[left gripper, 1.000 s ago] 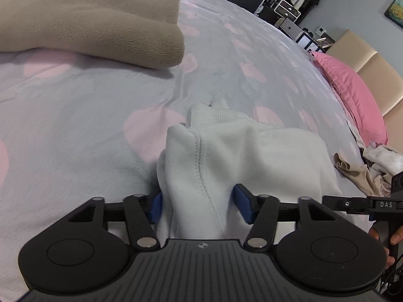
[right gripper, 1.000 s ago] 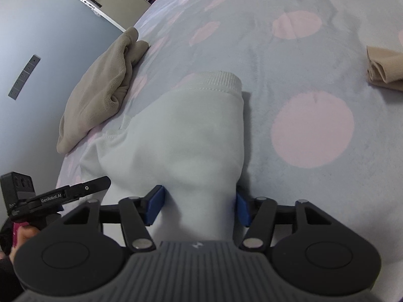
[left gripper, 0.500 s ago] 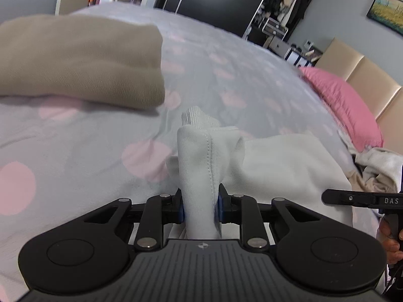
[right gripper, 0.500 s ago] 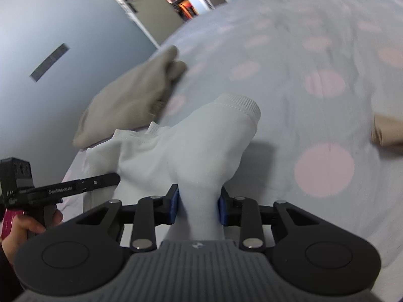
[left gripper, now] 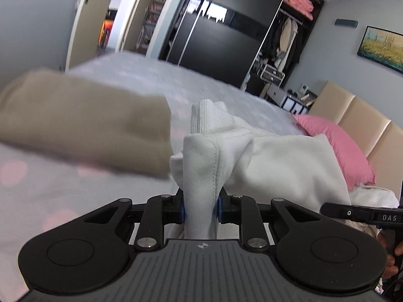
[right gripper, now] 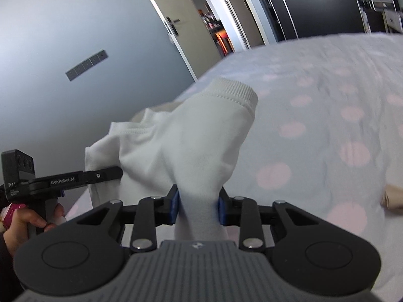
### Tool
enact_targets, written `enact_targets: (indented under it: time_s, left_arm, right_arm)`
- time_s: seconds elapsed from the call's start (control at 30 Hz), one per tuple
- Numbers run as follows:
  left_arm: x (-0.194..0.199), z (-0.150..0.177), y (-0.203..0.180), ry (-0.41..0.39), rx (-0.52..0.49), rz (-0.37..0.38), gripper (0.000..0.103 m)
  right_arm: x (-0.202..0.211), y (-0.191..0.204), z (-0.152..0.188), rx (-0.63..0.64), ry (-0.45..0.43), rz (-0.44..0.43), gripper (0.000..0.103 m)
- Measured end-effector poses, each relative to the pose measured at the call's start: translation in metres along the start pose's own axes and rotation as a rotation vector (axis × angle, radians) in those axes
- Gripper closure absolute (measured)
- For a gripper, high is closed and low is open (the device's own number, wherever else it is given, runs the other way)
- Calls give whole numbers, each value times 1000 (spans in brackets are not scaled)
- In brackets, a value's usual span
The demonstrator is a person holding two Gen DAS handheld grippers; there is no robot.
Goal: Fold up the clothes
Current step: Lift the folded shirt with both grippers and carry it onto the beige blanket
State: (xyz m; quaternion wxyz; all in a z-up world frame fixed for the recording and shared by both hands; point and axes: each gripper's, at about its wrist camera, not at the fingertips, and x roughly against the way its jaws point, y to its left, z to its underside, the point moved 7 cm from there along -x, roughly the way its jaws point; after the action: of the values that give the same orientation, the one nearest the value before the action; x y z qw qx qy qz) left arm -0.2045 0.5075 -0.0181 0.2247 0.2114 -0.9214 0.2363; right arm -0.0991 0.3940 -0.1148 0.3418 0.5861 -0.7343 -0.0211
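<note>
A white sweatshirt (left gripper: pixel 277 166) hangs lifted above the bed, held by both grippers. My left gripper (left gripper: pixel 200 211) is shut on a bunched fold of it by a seam, with a ribbed cuff (left gripper: pixel 204 115) sticking up beyond. My right gripper (right gripper: pixel 199 209) is shut on another part of the sweatshirt (right gripper: pixel 191 146), whose ribbed cuff (right gripper: pixel 239 93) points up and away. The left gripper also shows at the left of the right wrist view (right gripper: pixel 75 176).
The bed has a grey cover with pink dots (right gripper: pixel 327 125). A folded beige garment (left gripper: pixel 83 120) lies on it at the left. A pink pillow (left gripper: pixel 340 148) and a beige headboard (left gripper: pixel 365 120) are at the right. A small beige item (right gripper: pixel 393 196) lies at the right edge.
Both grippers closed on the white sweatshirt and have lifted it off the bed. Both cameras tilted up, so the room now shows behind.
</note>
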Motion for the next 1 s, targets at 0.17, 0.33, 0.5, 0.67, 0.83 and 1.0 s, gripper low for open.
enact_targets:
  time_s: [0.17, 0.33, 0.5, 0.67, 0.83, 1.0]
  left_arm:
    - [17, -54, 5, -85, -39, -30, 83]
    - [25, -108, 17, -161, -64, -73, 83]
    - [22, -160, 46, -229, -68, -127, 83]
    - [4, -192, 78, -230, -103, -192, 83]
    - [-44, -198, 105, -189, -114, -238, 83]
    - [-94, -202, 130, -146, -119, -279, 83]
  right_arm:
    - [-12, 26, -38, 46, -60, -36, 71]
    - [-36, 49, -97, 86, -101, -86, 71]
    - [-72, 70, -150, 130, -125, -128, 71]
    - [-122, 75, -180, 130, -98, -156, 71]
    - [-177, 64, -188, 126, -43, -155, 71]
    - [-231, 38, -192, 123, 9, -108, 71]
